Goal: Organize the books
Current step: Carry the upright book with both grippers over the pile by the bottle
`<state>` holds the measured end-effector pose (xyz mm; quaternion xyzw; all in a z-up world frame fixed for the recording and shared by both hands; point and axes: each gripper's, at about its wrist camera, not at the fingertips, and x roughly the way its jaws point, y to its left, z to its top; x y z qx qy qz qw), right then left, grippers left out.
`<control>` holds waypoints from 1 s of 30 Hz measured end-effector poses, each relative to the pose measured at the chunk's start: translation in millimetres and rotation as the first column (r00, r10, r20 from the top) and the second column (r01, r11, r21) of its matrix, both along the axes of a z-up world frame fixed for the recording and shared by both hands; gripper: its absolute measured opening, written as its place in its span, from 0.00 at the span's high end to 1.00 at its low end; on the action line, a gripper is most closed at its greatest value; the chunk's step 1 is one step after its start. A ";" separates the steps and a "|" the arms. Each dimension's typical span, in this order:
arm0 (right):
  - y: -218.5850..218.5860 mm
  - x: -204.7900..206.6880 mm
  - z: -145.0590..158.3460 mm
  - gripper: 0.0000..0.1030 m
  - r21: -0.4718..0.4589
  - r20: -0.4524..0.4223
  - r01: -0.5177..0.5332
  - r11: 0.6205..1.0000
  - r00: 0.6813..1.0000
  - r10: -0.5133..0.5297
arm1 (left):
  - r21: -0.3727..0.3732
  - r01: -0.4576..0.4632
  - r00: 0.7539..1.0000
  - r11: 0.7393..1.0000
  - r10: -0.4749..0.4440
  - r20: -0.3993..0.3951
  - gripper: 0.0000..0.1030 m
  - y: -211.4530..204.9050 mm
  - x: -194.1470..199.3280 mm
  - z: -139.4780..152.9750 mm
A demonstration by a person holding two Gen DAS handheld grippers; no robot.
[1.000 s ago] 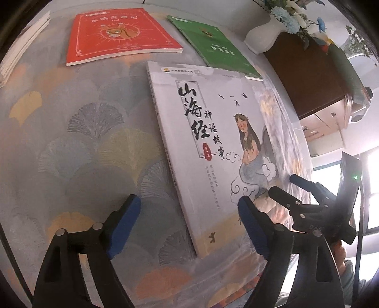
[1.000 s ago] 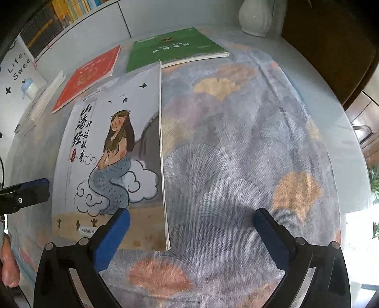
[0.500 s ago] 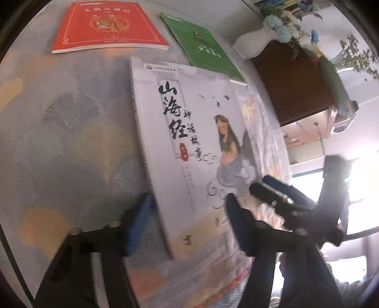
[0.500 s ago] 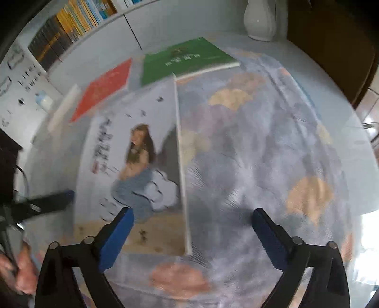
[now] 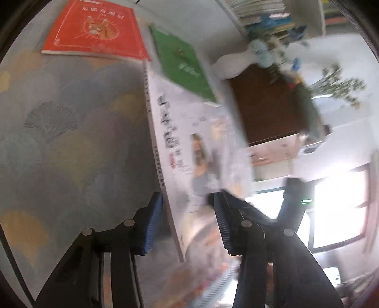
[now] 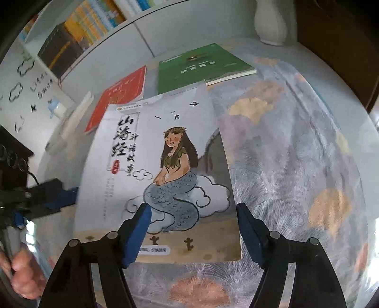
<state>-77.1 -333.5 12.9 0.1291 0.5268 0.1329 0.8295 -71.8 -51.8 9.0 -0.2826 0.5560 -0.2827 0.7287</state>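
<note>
Lying on the patterned cloth that covers the surface, the white mermaid book sits near the front edge, its cover face up in the right wrist view. The left tongs straddle the book's spine-side lower corner: one blue pad sits just beside the spine edge on the cloth side and the other over the cover, and the jaws have just been closing with the book between them; the blur hides whether the pads already press on it. In the left wrist view the book looks tilted, its spine edge running up the middle of the picture, though whether it is lifted off the cloth I cannot tell. The right tongs hang over the book's lower right corner, one pad over the mermaid's tail and the other just past the book's right edge; their jaws have also just been closing but stand spread, pinching nothing. Toward the far edge of the surface lie the red book and the green book, side by side, the green one touching the white book's top edge. A white vase stands at the far right corner.
</note>
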 end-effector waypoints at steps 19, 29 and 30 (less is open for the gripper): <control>-74.6 -26.0 -26.9 0.30 0.536 -0.258 0.260 0.803 0.956 -0.137 | -0.298 0.004 0.991 0.955 -0.044 -0.127 0.82 -27.9 44.8 4.1; -66.0 1.0 -42.3 0.50 0.663 -0.278 0.293 0.689 0.951 -0.136 | -0.281 -0.019 0.977 0.960 -0.042 -0.207 0.82 -18.8 50.3 -11.9; -65.7 5.9 -37.1 0.55 0.651 -0.260 0.283 0.705 0.955 -0.143 | -0.252 -0.012 0.978 0.968 -0.041 -0.204 0.82 -16.6 51.9 -13.1</control>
